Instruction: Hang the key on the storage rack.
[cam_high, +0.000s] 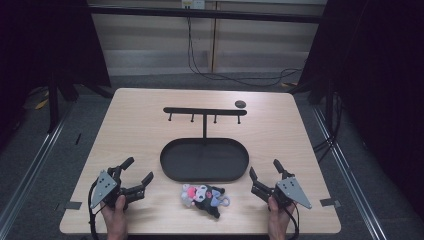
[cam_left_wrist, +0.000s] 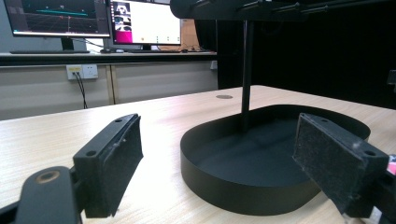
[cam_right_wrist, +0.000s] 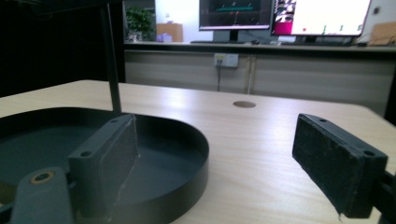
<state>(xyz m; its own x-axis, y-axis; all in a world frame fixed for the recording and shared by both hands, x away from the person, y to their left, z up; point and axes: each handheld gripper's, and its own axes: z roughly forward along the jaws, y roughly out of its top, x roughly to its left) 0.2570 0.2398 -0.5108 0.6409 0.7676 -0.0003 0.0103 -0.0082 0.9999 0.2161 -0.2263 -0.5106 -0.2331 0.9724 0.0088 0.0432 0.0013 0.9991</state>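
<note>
A black oval tray (cam_high: 170, 165) stands mid-table, with a thin post rising from its back to a bar with several hooks (cam_high: 204, 111). A small bunch of plush keychain toys (cam_high: 204, 197), pink, white and black, lies in front of the tray near the table's front edge. My left gripper (cam_high: 138, 172) rests at the front left, open and empty, its jaws toward the tray (cam_left_wrist: 224, 186). My right gripper (cam_high: 265, 172) rests at the front right, open and empty, beside the tray's right end (cam_right_wrist: 187, 168).
A dark round cable hole (cam_high: 240, 104) sits in the tabletop behind the rack. Bare wood lies on both sides of the tray. Desks with monitors (cam_left_wrist: 140, 23) stand beyond the table's far edge.
</note>
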